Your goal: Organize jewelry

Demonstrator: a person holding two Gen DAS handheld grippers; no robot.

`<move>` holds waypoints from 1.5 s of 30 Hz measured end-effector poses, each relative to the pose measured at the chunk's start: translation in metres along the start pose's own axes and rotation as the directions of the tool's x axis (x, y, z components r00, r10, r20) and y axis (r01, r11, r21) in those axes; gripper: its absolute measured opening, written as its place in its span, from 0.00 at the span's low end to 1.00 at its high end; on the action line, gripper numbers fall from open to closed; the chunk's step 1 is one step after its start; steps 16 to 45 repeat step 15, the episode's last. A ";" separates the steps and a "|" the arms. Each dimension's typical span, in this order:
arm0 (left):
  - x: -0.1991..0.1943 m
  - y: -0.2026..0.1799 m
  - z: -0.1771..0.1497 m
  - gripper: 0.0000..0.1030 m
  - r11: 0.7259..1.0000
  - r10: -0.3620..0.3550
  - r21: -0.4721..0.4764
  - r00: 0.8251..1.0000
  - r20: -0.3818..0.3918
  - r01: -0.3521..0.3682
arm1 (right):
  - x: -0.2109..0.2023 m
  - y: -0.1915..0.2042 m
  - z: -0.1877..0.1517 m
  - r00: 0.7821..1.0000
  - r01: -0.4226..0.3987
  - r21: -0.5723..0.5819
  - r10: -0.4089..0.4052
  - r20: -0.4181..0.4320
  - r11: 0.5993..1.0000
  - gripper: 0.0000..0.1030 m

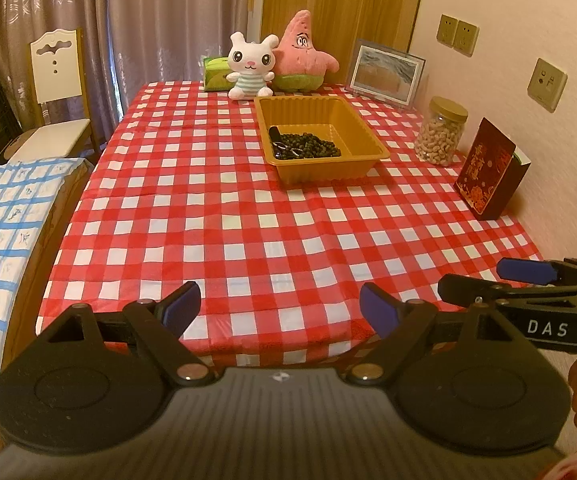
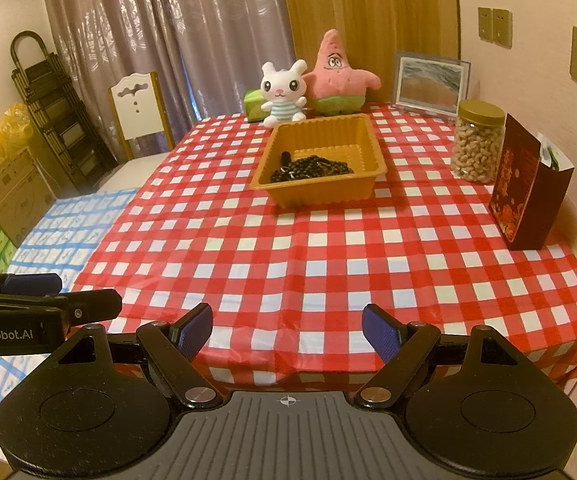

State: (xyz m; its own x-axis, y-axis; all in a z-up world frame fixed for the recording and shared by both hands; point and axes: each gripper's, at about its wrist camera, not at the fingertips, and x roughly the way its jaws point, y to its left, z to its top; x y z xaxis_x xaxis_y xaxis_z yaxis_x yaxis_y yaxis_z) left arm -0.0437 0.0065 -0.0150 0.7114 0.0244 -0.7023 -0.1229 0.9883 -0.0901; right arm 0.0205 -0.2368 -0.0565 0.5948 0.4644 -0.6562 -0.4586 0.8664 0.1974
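A dark beaded necklace (image 1: 306,146) lies in a yellow plastic tray (image 1: 362,120) on the red checked table; they also show in the right wrist view, the necklace (image 2: 312,168) in the tray (image 2: 368,136). My left gripper (image 1: 280,310) is open and empty above the table's near edge, far from the tray. My right gripper (image 2: 287,330) is open and empty, also at the near edge. Each gripper shows at the side of the other's view, the right one (image 1: 528,280) and the left one (image 2: 44,292).
Behind the tray stand a white bunny plush (image 1: 250,65), a pink starfish plush (image 1: 304,54) and a framed picture (image 1: 386,74). A nut jar (image 1: 440,130) and a dark red box (image 1: 486,168) stand along the right wall. A chair (image 1: 54,92) is at the left.
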 end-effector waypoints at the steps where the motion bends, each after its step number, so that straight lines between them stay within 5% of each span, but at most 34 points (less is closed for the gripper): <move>1: 0.000 0.000 0.000 0.83 1.000 0.000 0.000 1.000 0.000 0.000 | 0.000 0.000 0.000 1.000 0.000 0.000 0.000 0.000 1.000 0.79; 45: 0.004 0.007 0.004 0.83 1.000 0.000 0.004 1.000 -0.004 0.000 | 0.001 0.001 0.001 1.000 0.003 0.004 -0.003 -0.001 1.000 0.79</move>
